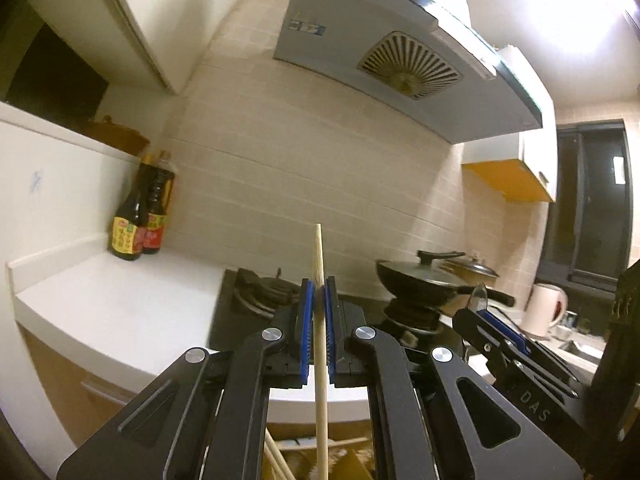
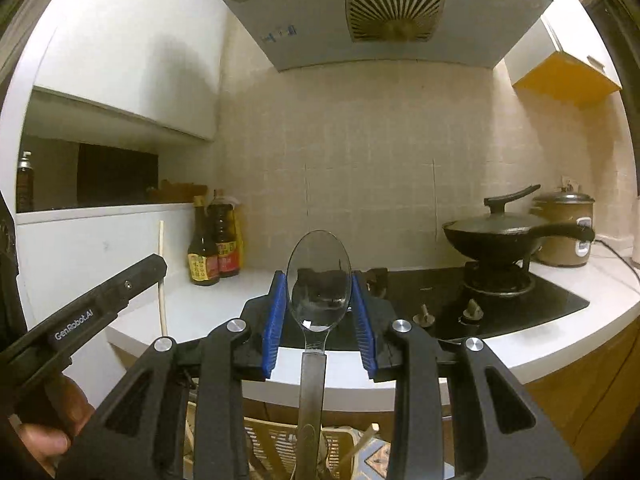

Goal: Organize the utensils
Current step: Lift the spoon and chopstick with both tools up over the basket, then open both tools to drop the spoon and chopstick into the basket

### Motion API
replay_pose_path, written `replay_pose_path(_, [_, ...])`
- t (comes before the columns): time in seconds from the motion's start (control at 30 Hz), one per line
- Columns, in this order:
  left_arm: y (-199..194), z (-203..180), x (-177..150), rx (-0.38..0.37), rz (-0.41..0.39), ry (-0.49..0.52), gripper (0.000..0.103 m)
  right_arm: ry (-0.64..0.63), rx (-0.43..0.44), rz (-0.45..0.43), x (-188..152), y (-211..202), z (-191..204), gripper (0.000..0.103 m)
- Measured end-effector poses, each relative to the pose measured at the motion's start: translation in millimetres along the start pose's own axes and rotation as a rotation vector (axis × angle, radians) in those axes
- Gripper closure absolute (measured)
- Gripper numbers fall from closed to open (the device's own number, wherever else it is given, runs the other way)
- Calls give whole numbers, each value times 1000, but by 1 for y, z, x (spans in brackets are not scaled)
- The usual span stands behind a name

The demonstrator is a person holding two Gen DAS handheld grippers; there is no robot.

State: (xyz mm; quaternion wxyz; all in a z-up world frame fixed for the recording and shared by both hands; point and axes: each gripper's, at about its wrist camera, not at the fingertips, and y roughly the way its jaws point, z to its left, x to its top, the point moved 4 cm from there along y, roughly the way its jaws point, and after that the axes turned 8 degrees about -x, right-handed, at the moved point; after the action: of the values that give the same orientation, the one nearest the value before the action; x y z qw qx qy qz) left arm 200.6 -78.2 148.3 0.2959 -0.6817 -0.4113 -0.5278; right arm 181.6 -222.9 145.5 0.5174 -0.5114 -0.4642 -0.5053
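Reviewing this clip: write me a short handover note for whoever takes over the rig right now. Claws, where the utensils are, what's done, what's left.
Left claw: shut on a wooden chopstick, held upright.
Right claw: holds a metal spoon, bowl up, between its blue pads.
Both are raised in front of the white counter and the stove.
Below: a tan slotted basket with more chopsticks in it.
Done: one chopstick and one spoon picked up.
Left: place both where they belong, then sort the rest. The destination is not visible.
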Motion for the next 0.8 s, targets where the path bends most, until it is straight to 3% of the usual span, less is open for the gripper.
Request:
replay_pose_path(0.23, [20,11,-23,25,15,26,99,2,-18,5,-23,22,-1,74])
replay_pose_path(0.6, [24,14,-56,0,115,46,98,-8,5,73,-48,26,-6,73])
replay_pose_path(0.67, [20,12,-58,-9,133,48,89,-16,19,94,-49,24,-5,73])
replay_pose_path(0.7, [17,11,-58,-10,136,50,83,-21,25,105,-50,22,-6,69])
replay_pose_path(0.73, [13,10,-57,-11,135,53,80,-25,27,112,-50,18,-7,56])
replay_pose_path(0.8, [5,7,-54,-20,138,58,64,-24,27,111,-49,9,-10,48])
